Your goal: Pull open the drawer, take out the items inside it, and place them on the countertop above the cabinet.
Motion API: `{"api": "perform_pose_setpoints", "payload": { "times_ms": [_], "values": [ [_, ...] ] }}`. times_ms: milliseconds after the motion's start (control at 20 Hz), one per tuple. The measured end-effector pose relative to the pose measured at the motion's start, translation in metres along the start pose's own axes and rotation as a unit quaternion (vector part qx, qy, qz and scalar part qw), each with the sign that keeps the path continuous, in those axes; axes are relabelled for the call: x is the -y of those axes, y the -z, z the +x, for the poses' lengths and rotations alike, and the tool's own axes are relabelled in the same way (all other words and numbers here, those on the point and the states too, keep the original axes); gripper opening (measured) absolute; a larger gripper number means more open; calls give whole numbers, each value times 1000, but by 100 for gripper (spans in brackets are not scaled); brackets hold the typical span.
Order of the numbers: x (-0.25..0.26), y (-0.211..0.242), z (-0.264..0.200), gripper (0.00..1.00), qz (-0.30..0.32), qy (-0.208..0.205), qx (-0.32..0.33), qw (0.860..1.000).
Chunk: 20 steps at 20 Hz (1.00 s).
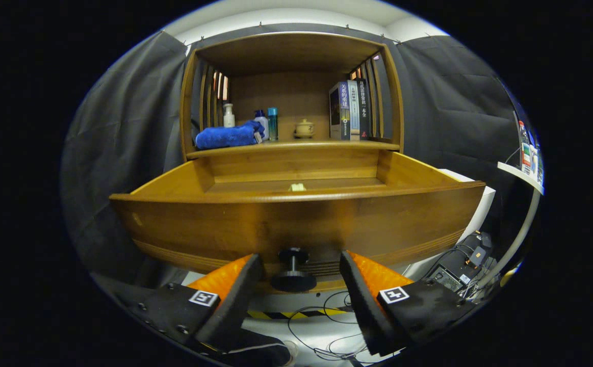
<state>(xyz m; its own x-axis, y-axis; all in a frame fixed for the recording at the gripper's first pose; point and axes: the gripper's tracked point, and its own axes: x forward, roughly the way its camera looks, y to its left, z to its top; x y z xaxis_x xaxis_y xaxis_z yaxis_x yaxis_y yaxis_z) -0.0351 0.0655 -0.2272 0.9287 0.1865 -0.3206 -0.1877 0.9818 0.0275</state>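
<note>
Drawer (296, 224) stands pulled out of the cabinet, a small pale item (297, 187) at its floor's front edge. Its dark knob (293, 268) sits between the open jaws of the gripper (300, 267), untouched. Tabletop (296, 146) above carries a blue towel (227, 136), bottles and books (350, 109).

A black computer box (449, 278) sits on the floor, with thin black cables (327, 326) lying in loops beside it. A white side shelf (520, 177) on a bent white pole (518, 237) holds a few bottles (525, 153). Yellow and black striped tape (296, 313) runs along the floor.
</note>
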Motion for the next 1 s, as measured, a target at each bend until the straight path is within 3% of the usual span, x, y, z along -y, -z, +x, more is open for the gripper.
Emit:
{"api": "perform_pose_setpoints", "payload": {
  "times_ms": [600, 850, 1000],
  "values": [
    [23, -112, -42, 99, 34, -12, 79, 996],
    [25, -151, -24, 99, 25, -17, 81, 996],
    [23, -160, -2, 99, 11, -15, 50, 999]
  ]
}}
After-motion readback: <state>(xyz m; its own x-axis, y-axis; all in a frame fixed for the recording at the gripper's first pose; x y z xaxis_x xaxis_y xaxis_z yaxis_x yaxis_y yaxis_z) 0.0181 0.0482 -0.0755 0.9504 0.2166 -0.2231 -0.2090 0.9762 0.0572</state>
